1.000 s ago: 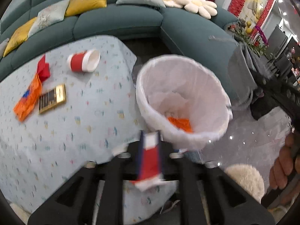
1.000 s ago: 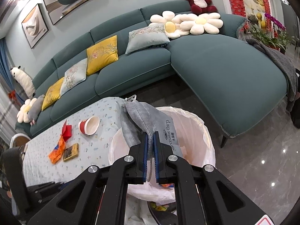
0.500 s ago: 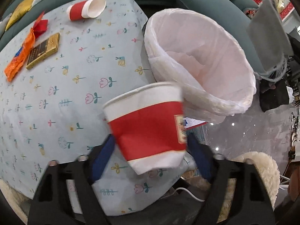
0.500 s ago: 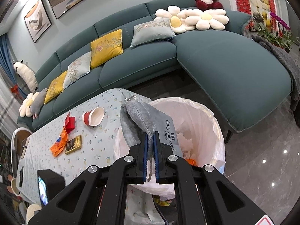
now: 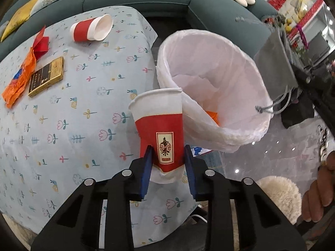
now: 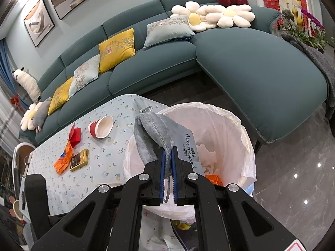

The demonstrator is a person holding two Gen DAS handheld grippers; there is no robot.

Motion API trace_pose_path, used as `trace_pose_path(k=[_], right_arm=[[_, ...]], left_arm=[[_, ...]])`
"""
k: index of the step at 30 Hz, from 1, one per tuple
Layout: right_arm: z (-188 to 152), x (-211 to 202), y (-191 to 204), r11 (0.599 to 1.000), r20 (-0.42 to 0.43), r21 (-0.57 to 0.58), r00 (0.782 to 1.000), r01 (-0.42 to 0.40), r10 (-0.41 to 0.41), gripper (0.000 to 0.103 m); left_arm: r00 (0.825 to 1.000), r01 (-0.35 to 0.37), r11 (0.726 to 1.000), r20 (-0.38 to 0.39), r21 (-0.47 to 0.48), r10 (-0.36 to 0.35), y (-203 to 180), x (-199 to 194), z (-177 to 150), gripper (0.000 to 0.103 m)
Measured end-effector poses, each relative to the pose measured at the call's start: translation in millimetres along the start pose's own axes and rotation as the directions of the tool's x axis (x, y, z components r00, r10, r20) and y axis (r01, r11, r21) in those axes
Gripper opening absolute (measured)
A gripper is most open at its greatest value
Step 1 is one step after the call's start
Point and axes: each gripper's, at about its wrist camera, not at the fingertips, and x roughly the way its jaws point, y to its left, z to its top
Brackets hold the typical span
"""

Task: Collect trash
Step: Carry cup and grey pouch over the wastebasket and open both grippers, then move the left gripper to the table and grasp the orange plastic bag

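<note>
My left gripper is shut on a red and white paper cup, held upright over the table edge, its rim touching the white-lined trash bin. My right gripper is shut on a grey fleece pouch and holds it above the bin. Orange trash lies in the bin. On the table lie a second red cup on its side, a red paper scrap, an orange wrapper and a black and gold box.
The table has a pale blue flowered cloth. A teal corner sofa with cushions stands behind the table and bin. A white fluffy stool sits on the glossy floor by the person's hand.
The left gripper turned the cup from edge-on to upright and brought it against the bin's rim. The right gripper kept the pouch over the bin, shifting slightly.
</note>
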Motion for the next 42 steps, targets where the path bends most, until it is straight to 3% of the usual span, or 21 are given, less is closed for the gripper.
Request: trace_pose_path(k=[7,18,21,23,26,36,42], right_arm=[[3,5,-2,1.0,0.0,0.003,1.0,0.007,-0.007,0.006],[19,5,-17,0.999,0.026,0.011,0.999,0.038,-0.038,0.007],[25,5,-20,0.999,0.037,0.006,0.998,0.05,-0.05,0.013],[29,5,-21,0.999,0.042,0.006,0.998,0.049,-0.049,0.019],[33,3,-23,0.998,0.059,0.01,0.997,0.054,-0.055,0.03],[35,-1,-18,0.998,0.07,0.02,0.995,0.065,-0.066,0.045],[34,-5,-1,0.999,0.075,0.001,0.996,0.053,-0.052,0.052]], left_arm=[[0.998,0.035,0.999,0.06,-0.003,-0.035,-8,-17,20,0.028],[0.984,0.135,0.985,0.099,0.109,-0.146,-60,-16,69,0.028],[0.978,0.18,0.977,0.084,0.116,-0.19,-67,-9,78,0.028],[0.974,0.194,0.975,0.093,0.11,-0.205,-69,-7,83,0.039],[0.975,0.18,0.977,0.115,0.113,-0.192,-71,-7,87,0.055],[0.978,0.14,0.985,0.144,0.1,-0.153,-61,-18,88,0.057],[0.979,0.076,0.996,0.185,0.056,-0.085,-33,-33,80,0.059]])
